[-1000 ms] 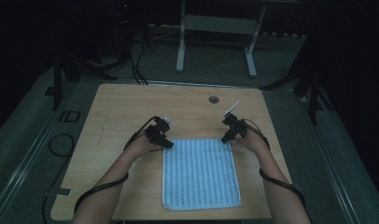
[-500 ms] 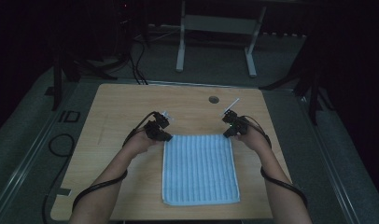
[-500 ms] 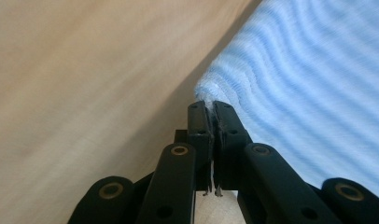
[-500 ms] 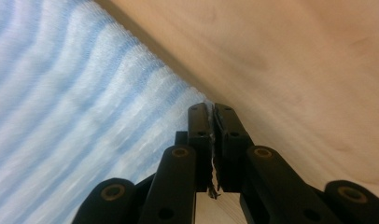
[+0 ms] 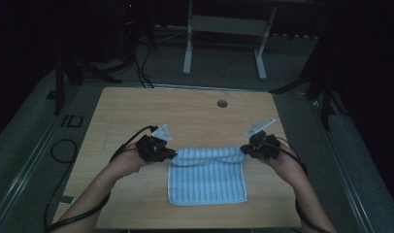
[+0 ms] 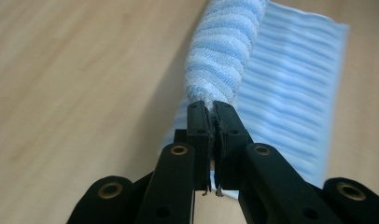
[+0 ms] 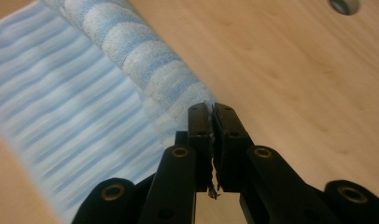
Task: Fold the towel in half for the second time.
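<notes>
Black jaws of my left gripper point(image 6: 212, 109) are pressed together on a corner of the blue-and-white striped towel point(image 5: 207, 177), a sliver of terry cloth caught between the pads. My right gripper point(image 7: 211, 111) is clamped the same way on the towel's other far corner. Both pairs of jaws have just been closing, with cloth between them.

Soft looped terry makes up the towel; its stripes are thin bands of pale blue and white, and it is a rectangle in outline. Between my two grippers the far edge is lifted off the table and hangs as a plump, rounded roll point(image 6: 225, 51), ribbed by the stripes. Below that roll the rest of the towel lies flat on the table, towards my side, its near edge straight and its corners square.

In the high view my left gripper point(image 5: 170, 154) sits at the towel's far-left corner and my right gripper point(image 5: 244, 150) at its far-right corner, jaws pointing inward at each other. My forearms angle in from my side of the table, wrists held level, cables trailing back along them.

Under the towel is a light wooden table point(image 5: 185, 109) with a smooth grained top and rounded corners. A small round cable hole point(image 5: 222, 103) lies beyond the towel, near the far edge.
</notes>
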Available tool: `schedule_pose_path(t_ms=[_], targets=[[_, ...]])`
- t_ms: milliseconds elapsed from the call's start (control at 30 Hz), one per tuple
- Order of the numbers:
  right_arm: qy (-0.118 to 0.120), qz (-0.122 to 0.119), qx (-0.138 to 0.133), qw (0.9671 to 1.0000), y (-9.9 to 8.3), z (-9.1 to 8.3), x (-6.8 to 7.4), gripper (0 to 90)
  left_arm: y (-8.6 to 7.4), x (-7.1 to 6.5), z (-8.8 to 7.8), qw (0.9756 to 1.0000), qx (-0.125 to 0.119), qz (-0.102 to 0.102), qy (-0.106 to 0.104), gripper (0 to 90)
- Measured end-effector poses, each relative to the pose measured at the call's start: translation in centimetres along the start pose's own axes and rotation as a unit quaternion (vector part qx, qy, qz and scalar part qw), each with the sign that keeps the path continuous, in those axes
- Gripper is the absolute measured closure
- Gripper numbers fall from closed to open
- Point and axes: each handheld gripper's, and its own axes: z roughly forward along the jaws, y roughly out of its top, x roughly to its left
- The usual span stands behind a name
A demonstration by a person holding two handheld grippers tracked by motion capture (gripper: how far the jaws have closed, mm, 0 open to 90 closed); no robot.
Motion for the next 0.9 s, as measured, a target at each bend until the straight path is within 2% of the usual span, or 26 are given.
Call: schedule_pose_path(t_ms=[33, 67, 100, 167, 233, 267, 333, 400, 433, 533, 567, 600, 633, 667, 700, 733, 767, 800, 867, 900], targets=[[0.0, 0.0, 0.0, 1.0, 0.0, 0.0, 0.0, 86.0, 0.0, 0.0, 0.0, 1.0, 0.0, 0.0, 0.0, 86.0], [0.004, -0.011, -0.003, 0.9999, -1.1, -0.5, 1.5, 85.9, -0.9, -1.2, -0.3, 0.9999, 0.003, 0.012, -0.007, 85.9], [0.004, -0.011, -0.003, 0.9999, -1.1, -0.5, 1.5, 85.9, -0.9, -1.2, -0.3, 0.9999, 0.003, 0.012, -0.007, 85.8], [0.014, -0.023, -0.002, 0.9996, -2.1, -0.9, 2.9, 86.0, -1.9, -2.2, -0.4, 0.9997, -0.003, 0.01, -0.021, 85.8], [0.018, -0.025, -0.007, 0.9995, -3.1, -1.2, 4.2, 85.9, -2.8, -3.3, -0.4, 0.9996, 0.0, 0.014, -0.026, 85.5], [0.022, -0.032, -0.003, 0.9992, -3.5, -1.2, 4.8, 85.9, -3.3, -4.0, -0.3, 0.9993, 0.002, 0.013, -0.036, 85.6], [0.025, -0.031, 0.001, 0.9992, -4.3, -1.1, 5.7, 85.9, -3.9, -5.0, 0.0, 0.9991, 0.015, 0.022, -0.032, 85.5], [0.028, -0.042, 0.017, 0.9986, -5.3, -0.6, 6.9, 85.9, -4.4, -6.0, 0.4, 0.9986, 0.019, 0.022, -0.045, 85.1], [0.028, -0.042, 0.017, 0.9986, -5.3, -0.6, 6.9, 85.9, -4.7, -6.4, 0.6, 0.9984, 0.025, 0.026, -0.042, 85.1], [0.037, -0.038, 0.024, 0.9983, -5.9, -0.3, 7.4, 85.9, -5.0, -7.0, 1.0, 0.9983, 0.032, 0.02, -0.045, 85.0], [0.038, -0.04, 0.028, 0.9981, -6.2, 0.0, 7.6, 85.8, -5.4, -7.4, 1.5, 0.9976, 0.04, 0.01, -0.055, 85.0], [0.048, -0.031, 0.033, 0.9979, -6.7, 0.5, 7.8, 85.8, -5.7, -7.6, 1.8, 0.9975, 0.043, 0.008, -0.056, 84.9], [0.053, -0.031, 0.039, 0.9974, -6.9, 0.8, 8.0, 85.5, -5.8, -7.6, 2.0, 0.9968, 0.046, 0.003, -0.065, 83.4], [0.058, -0.032, 0.045, 0.9968, -7.1, 1.0, 8.1, 83.5, -6.0, -7.8, 2.2, 0.9957, 0.055, 0.0, -0.075, 78.1], [0.066, -0.033, 0.056, 0.9957, -7.4, 1.2, 8.2, 77.0, -6.0, -7.9, 2.1, 0.9958, 0.063, 0.009, -0.066, 71.0], [0.066, -0.033, 0.056, 0.9957, -7.4, 1.2, 8.2, 77.0, -6.0, -7.9, 2.1, 0.9958, 0.063, 0.009, -0.066, 65.6], [0.061, -0.028, 0.048, 0.9966, -7.5, 0.7, 8.0, 64.7, -5.6, -7.6, 1.3, 0.9973, 0.051, -0.004, -0.052, 55.3], [0.061, -0.028, 0.048, 0.9966, -7.5, 0.7, 8.0, 64.7, -5.6, -7.6, 1.3, 0.9973, 0.051, -0.004, -0.052, 53.5], [0.052, -0.021, 0.031, 0.9979, -7.1, 0.2, 7.6, 64.5, -5.1, -7.3, 1.1, 0.9982, 0.054, -0.003, -0.027, 52.0], [0.051, -0.017, 0.027, 0.9982, -6.8, 0.1, 7.3, 64.3, -4.9, -7.3, 1.2, 0.9985, 0.05, -0.007, -0.024, 50.6]])
